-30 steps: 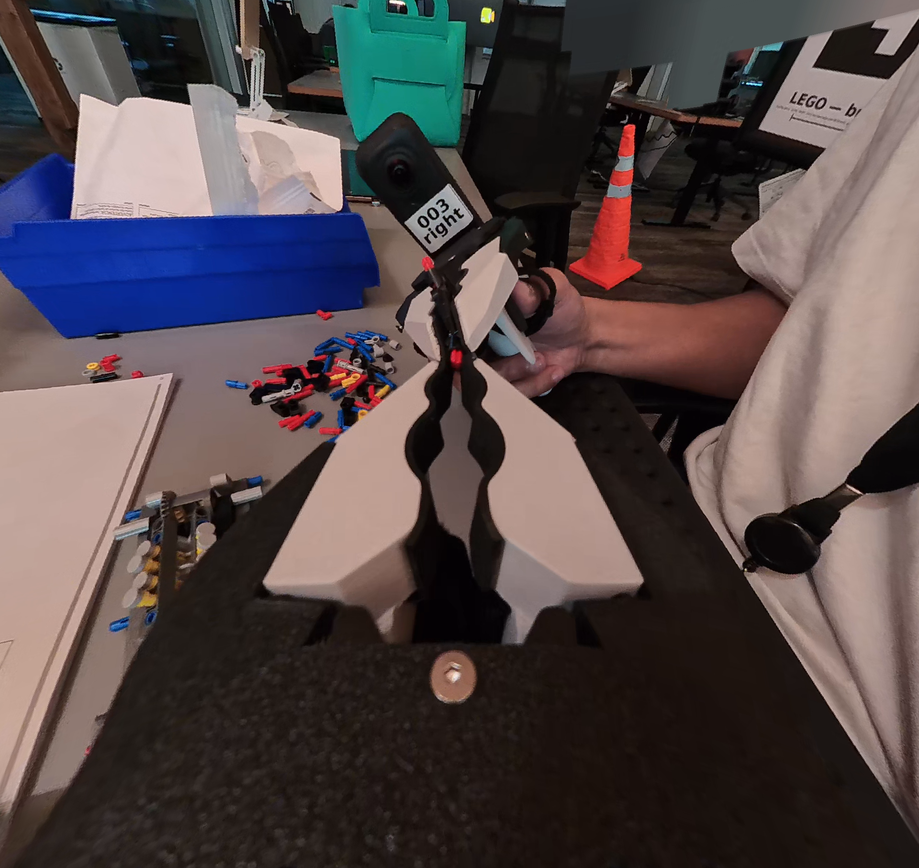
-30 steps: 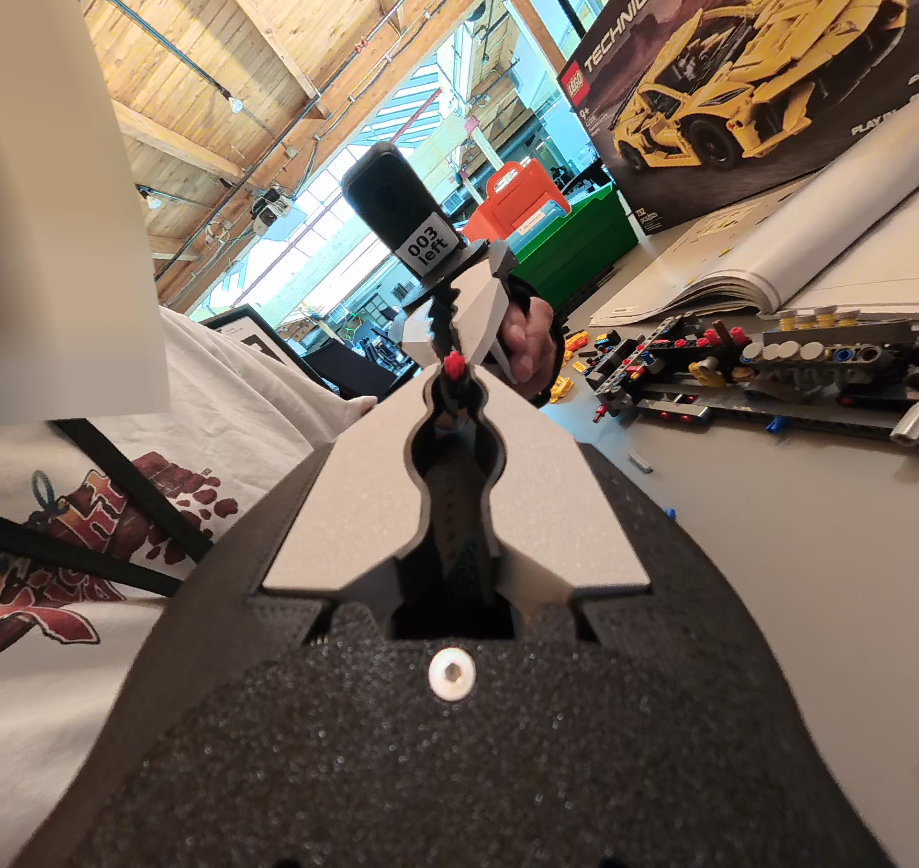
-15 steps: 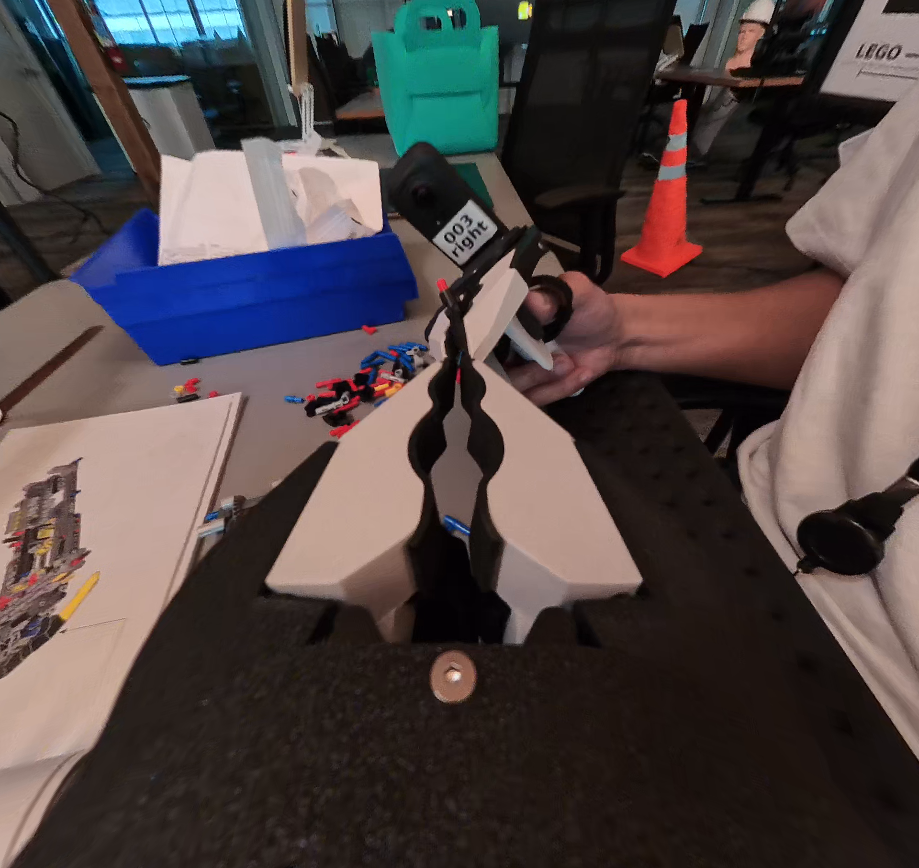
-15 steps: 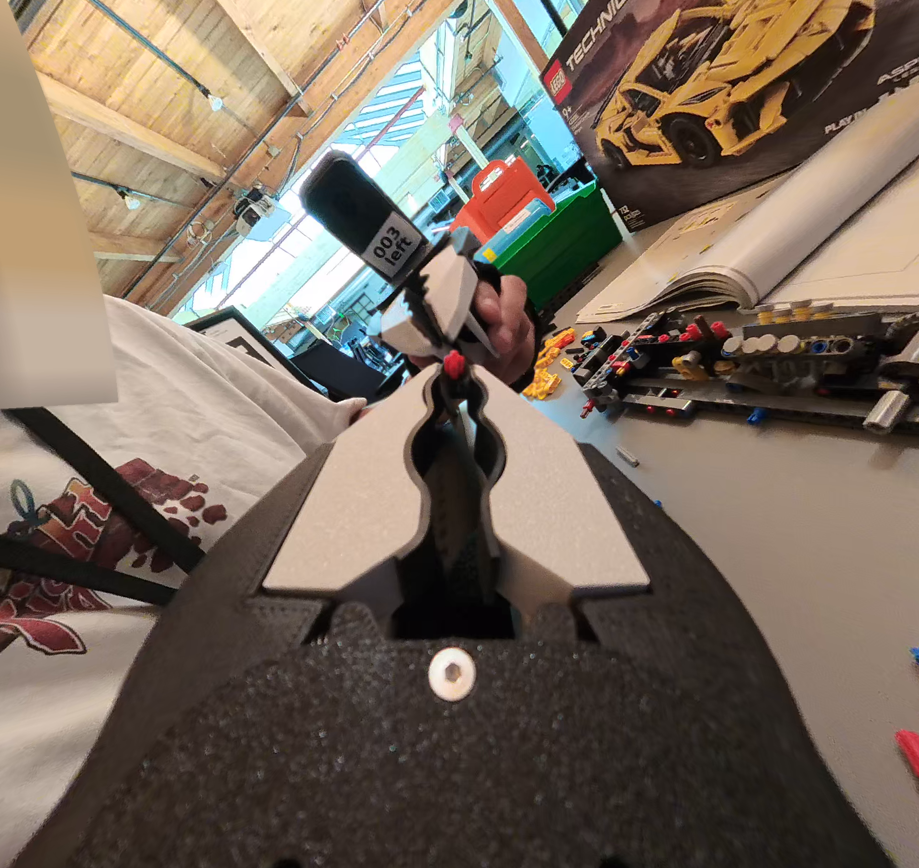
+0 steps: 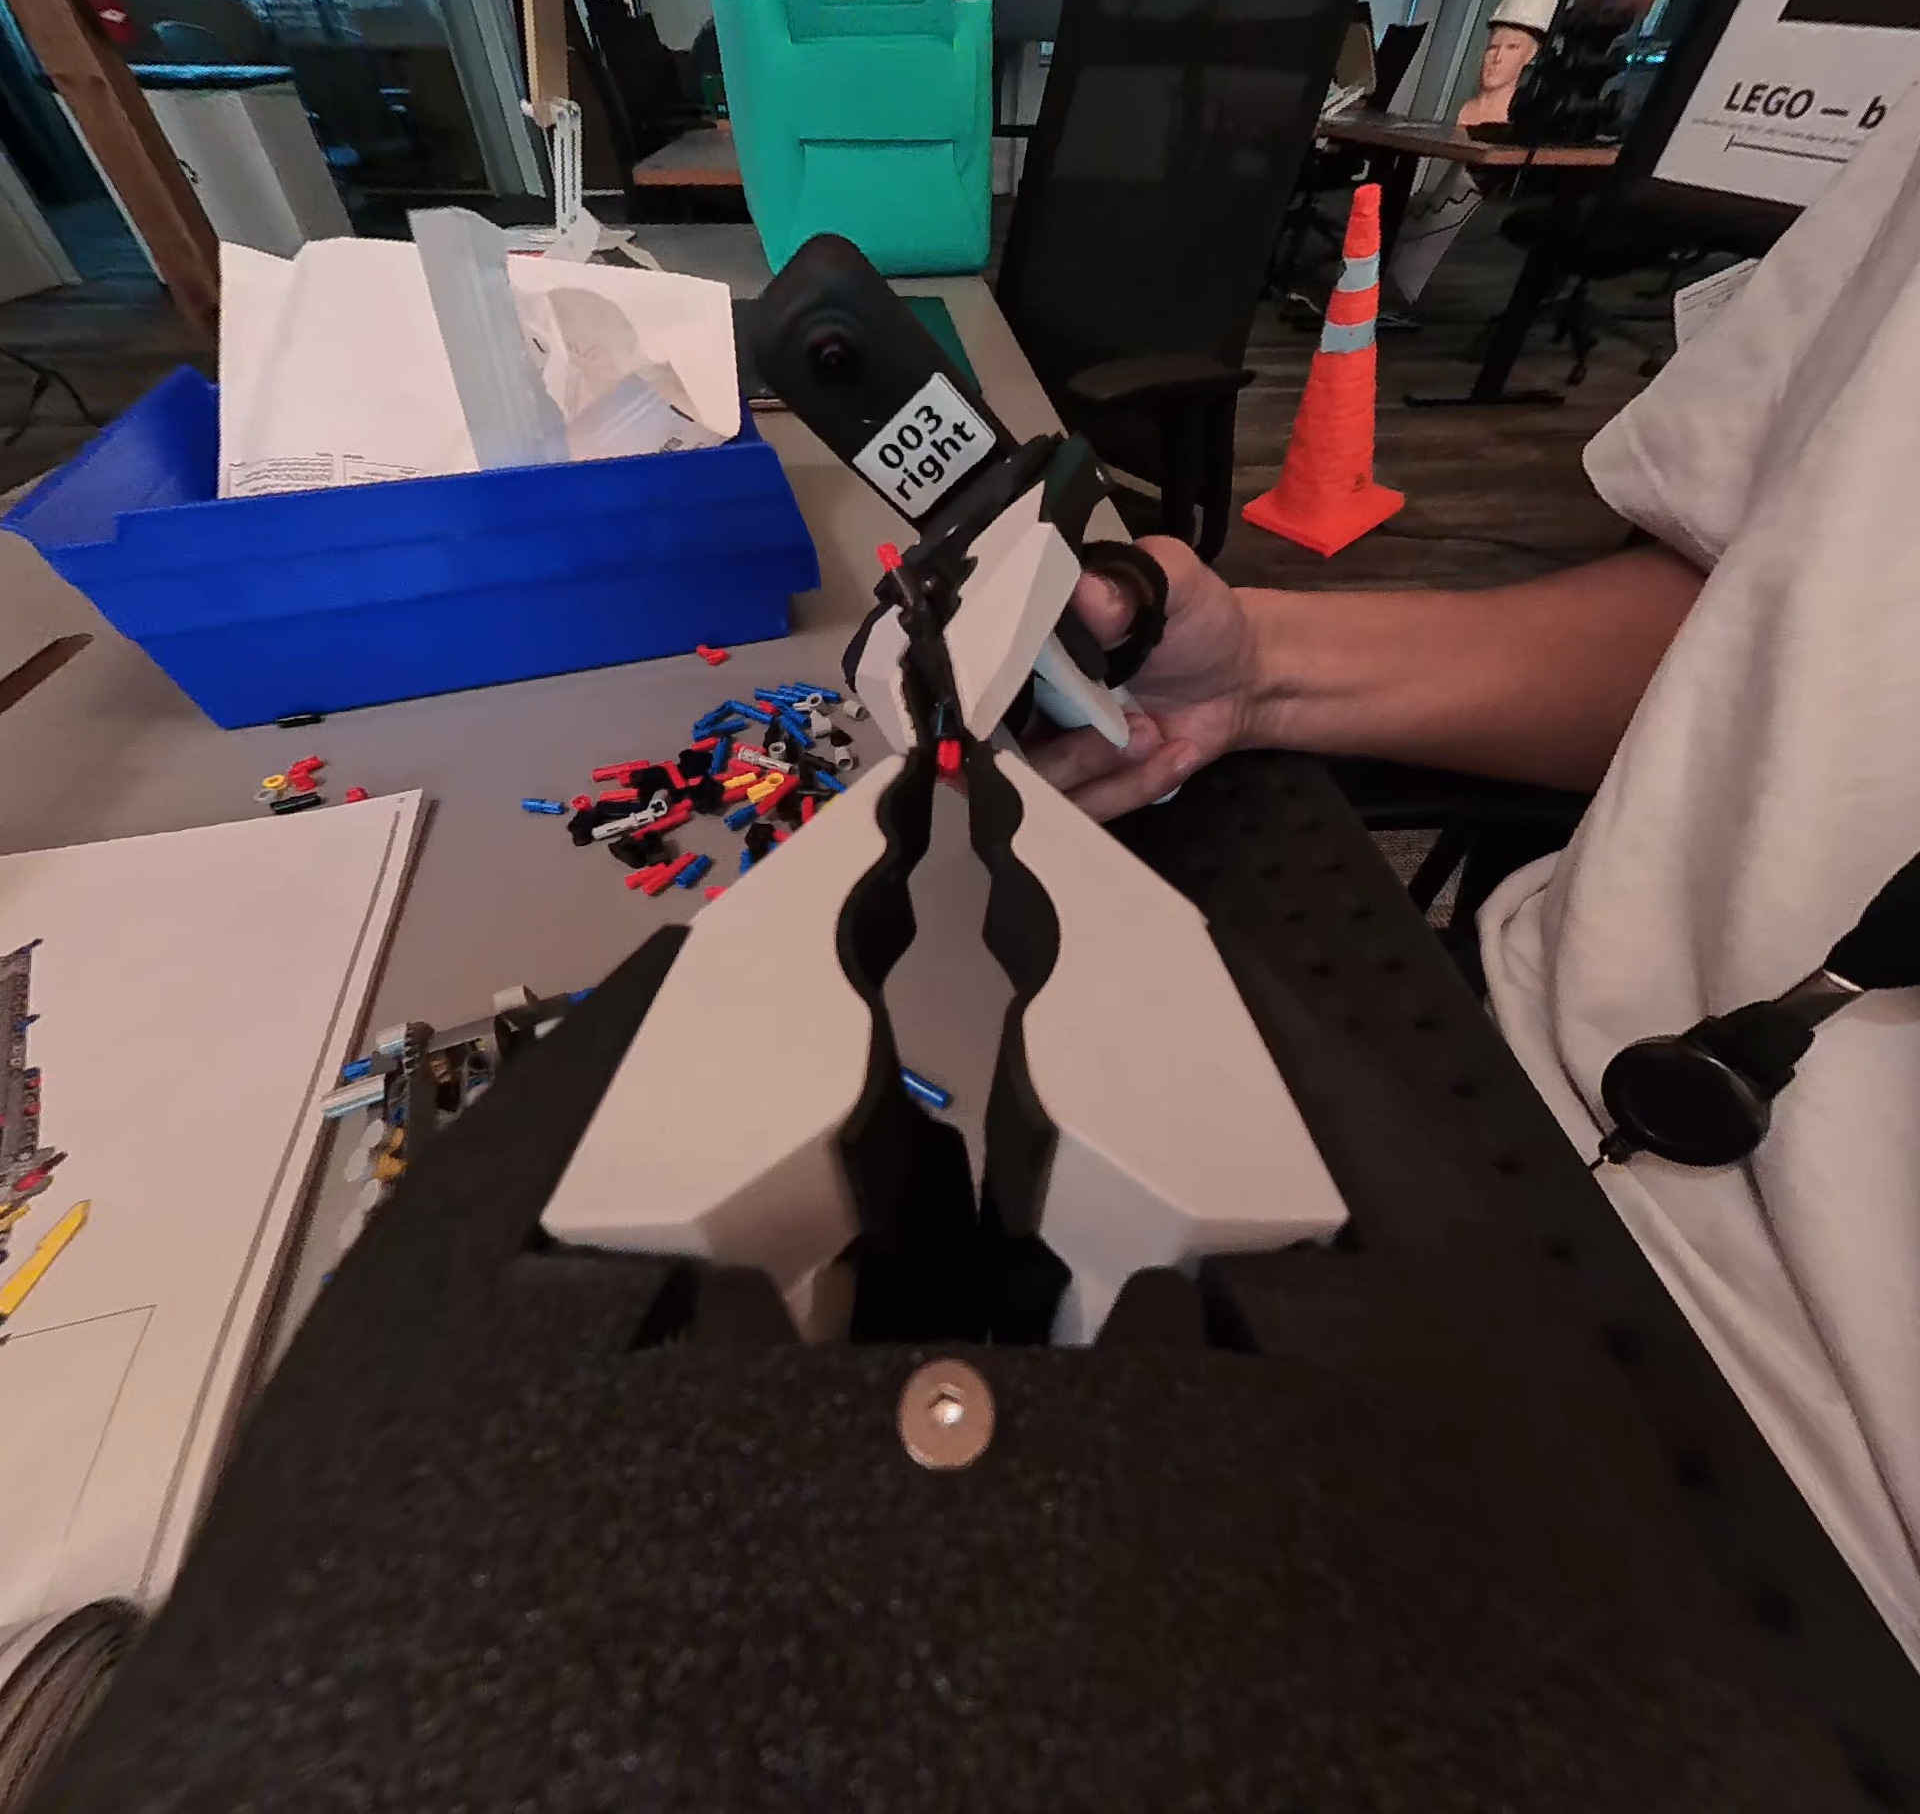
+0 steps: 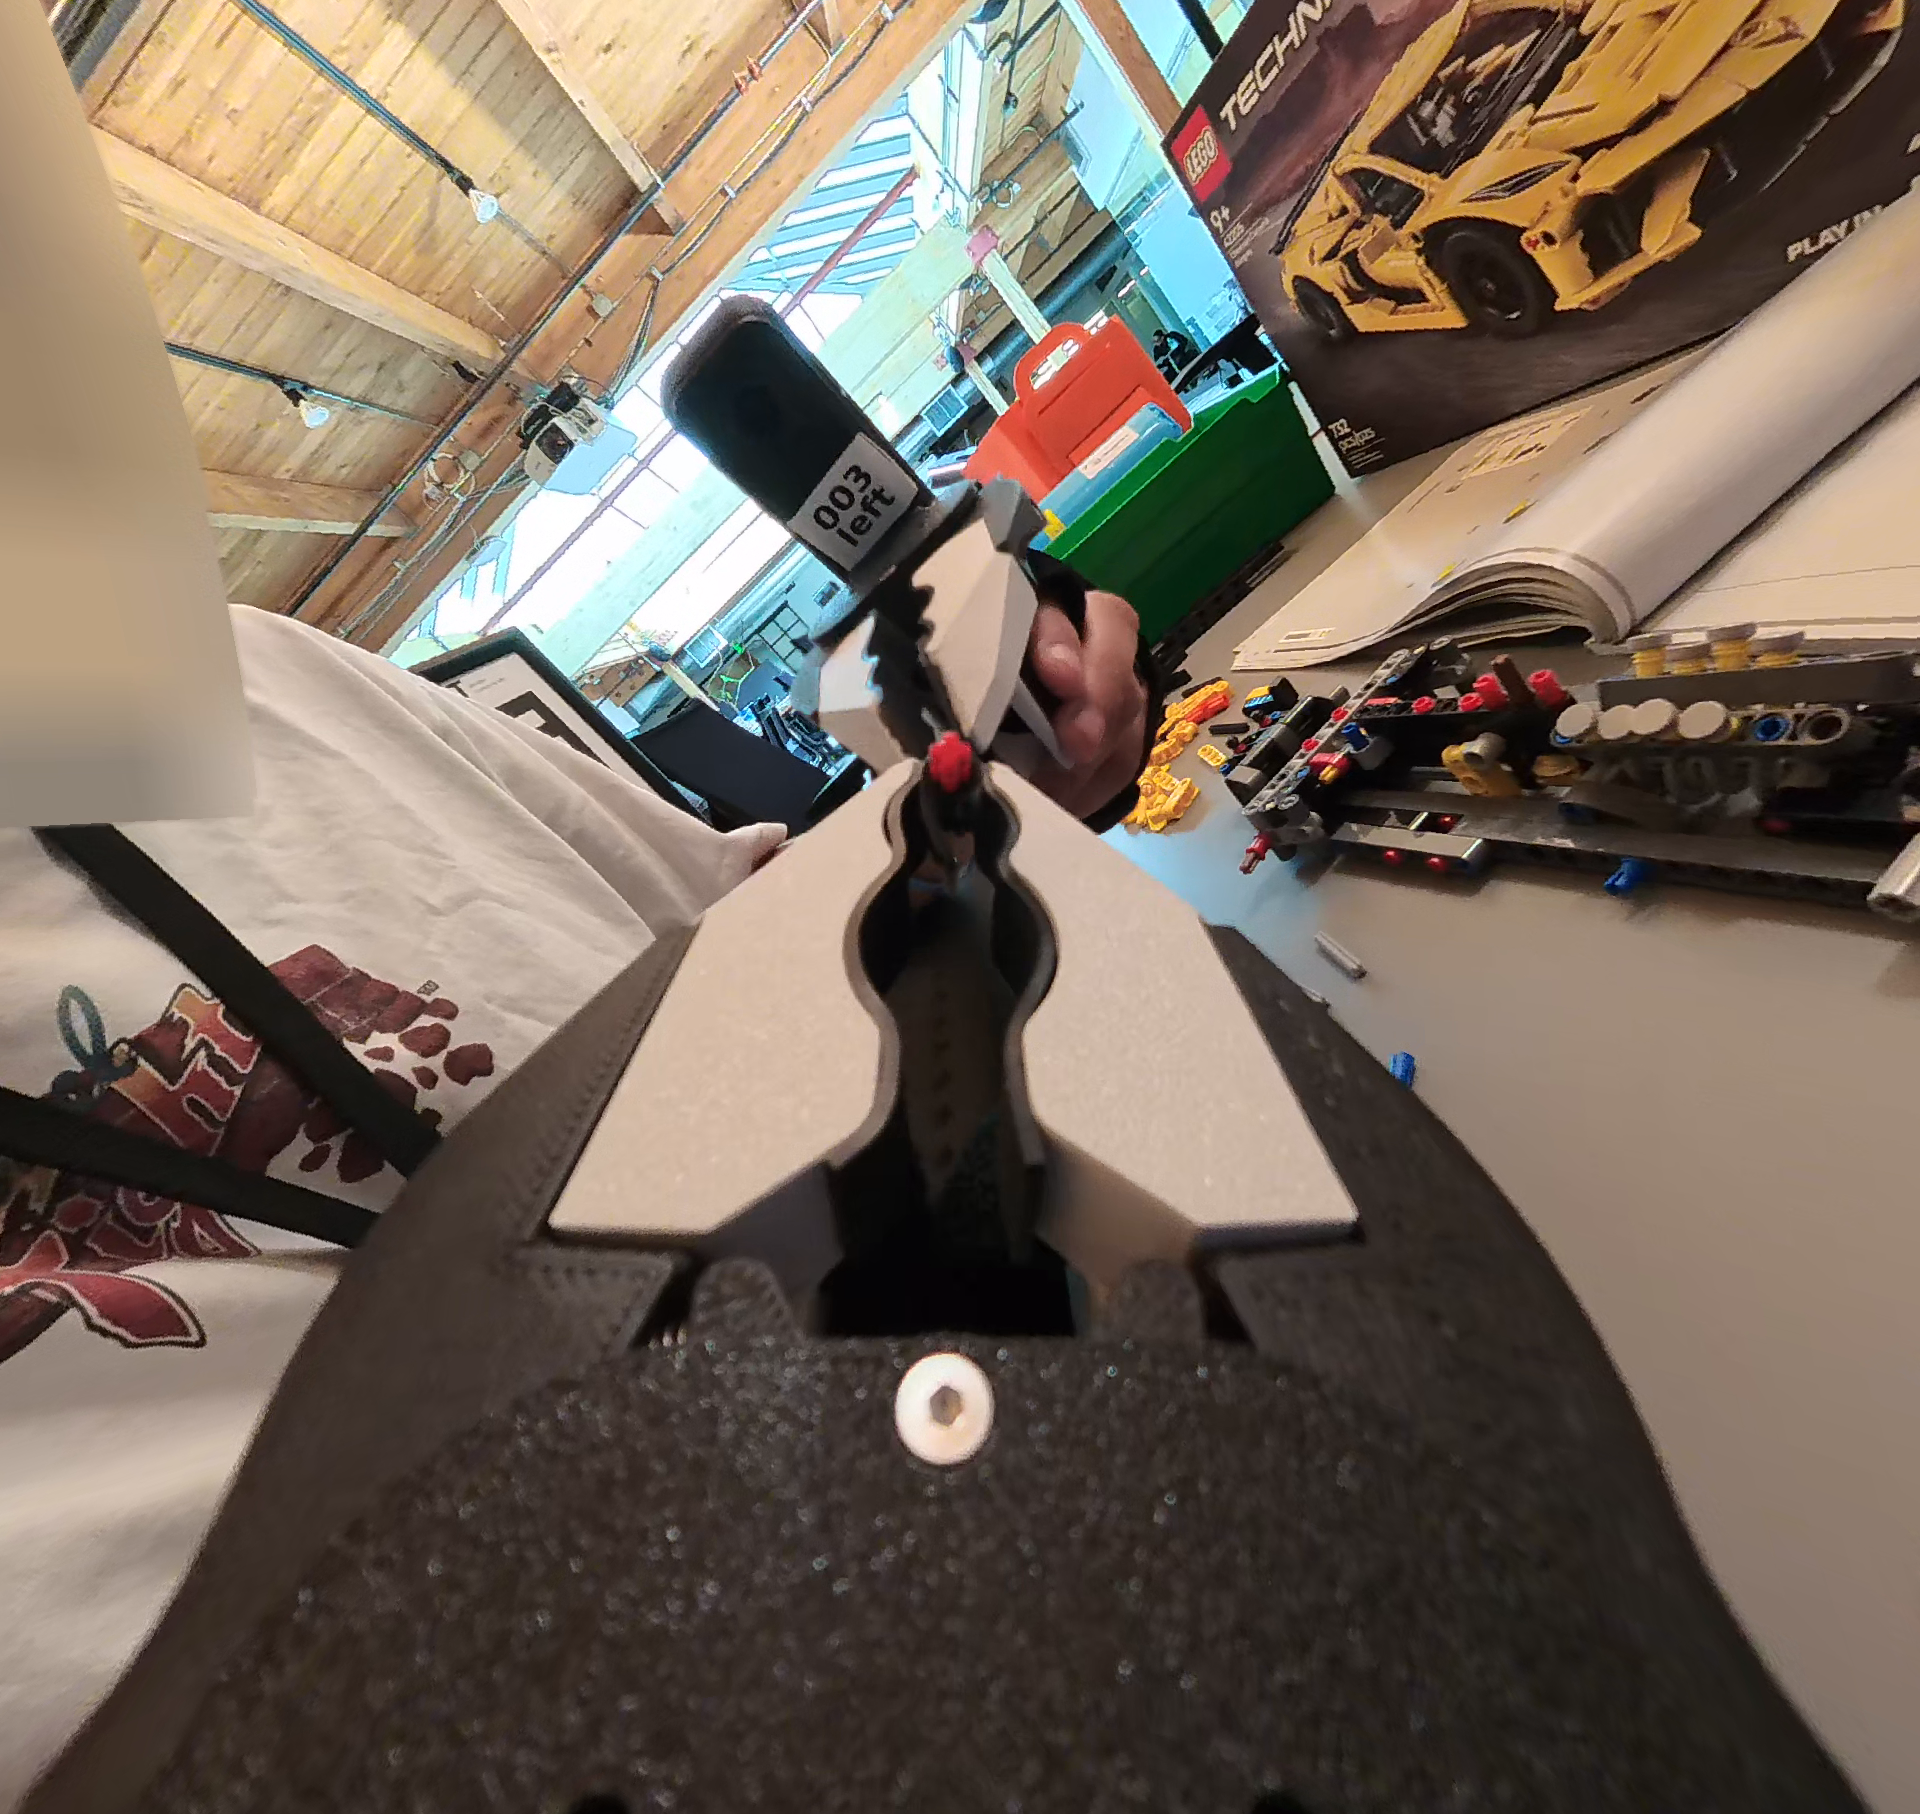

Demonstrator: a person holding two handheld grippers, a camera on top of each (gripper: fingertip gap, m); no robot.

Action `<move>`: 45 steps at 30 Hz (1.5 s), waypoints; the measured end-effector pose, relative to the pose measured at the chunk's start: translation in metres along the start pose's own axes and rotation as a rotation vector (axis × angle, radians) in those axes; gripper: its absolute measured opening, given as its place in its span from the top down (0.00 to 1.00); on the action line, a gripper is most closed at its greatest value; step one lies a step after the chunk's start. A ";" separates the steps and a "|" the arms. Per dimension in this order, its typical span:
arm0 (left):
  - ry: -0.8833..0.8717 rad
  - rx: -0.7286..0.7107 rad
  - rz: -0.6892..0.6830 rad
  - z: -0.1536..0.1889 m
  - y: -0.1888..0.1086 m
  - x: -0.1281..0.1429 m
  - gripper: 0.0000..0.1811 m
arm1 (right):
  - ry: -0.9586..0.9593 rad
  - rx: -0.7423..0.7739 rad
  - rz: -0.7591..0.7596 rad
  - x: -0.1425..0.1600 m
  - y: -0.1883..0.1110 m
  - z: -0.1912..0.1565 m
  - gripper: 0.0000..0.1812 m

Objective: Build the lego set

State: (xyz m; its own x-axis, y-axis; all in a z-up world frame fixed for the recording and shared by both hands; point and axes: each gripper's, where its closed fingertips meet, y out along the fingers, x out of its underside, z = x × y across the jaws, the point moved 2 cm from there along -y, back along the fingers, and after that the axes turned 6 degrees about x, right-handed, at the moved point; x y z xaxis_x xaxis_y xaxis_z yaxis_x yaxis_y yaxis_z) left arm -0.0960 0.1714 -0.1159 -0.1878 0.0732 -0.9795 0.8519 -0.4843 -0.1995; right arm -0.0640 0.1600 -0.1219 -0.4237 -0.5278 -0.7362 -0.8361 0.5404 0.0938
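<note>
Two grippers meet tip to tip in mid-air above the table (image 6: 1621,1193), w/ one red pin (image 6: 948,758) at the junction. Left gripper (image 5: 940,762): fingers pinched narrow, tips closing at the pin; can't tell if a small dark part sits there too. Right gripper (image 6: 948,777): fingers also narrow and clamped on the pin, w/ something dark just behind it.

Change since half a sec ago: my left tool was swung up and off to the side, and its camera was looking more at the instruction booklet (image 5: 156,1037). It's now back in line, nose to nose w/ the right, roughly as it was a full sec ago. The pin has stayed at the right tips throughout.

My read: that was a twist or re-aim, and the pin isn't seated yet, so this is still the mating step.

Part-built chassis (image 6: 1558,777) lies on the table near the booklet, well clear of both tools. Loose parts pile (image 5: 717,798) sits in front of the blue bin (image 5: 416,580).
</note>
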 end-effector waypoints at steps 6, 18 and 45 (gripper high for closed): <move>-0.006 -0.003 -0.013 -0.001 0.002 0.003 0.99 | 0.000 0.003 -0.005 0.001 0.000 0.000 0.97; -0.014 -0.021 -0.025 -0.003 0.000 0.006 0.99 | -0.016 0.036 -0.004 0.002 0.003 0.003 0.97; -0.597 -0.123 0.101 -0.043 -0.169 0.071 0.99 | 0.037 0.042 -0.162 -0.005 0.131 0.045 0.88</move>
State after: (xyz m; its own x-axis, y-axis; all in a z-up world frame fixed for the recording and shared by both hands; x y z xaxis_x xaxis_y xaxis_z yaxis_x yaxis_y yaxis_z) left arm -0.2320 0.2958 -0.1531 -0.3143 -0.4852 -0.8160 0.9230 -0.3571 -0.1433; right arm -0.1556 0.2624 -0.1357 -0.2975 -0.6340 -0.7138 -0.8799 0.4723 -0.0528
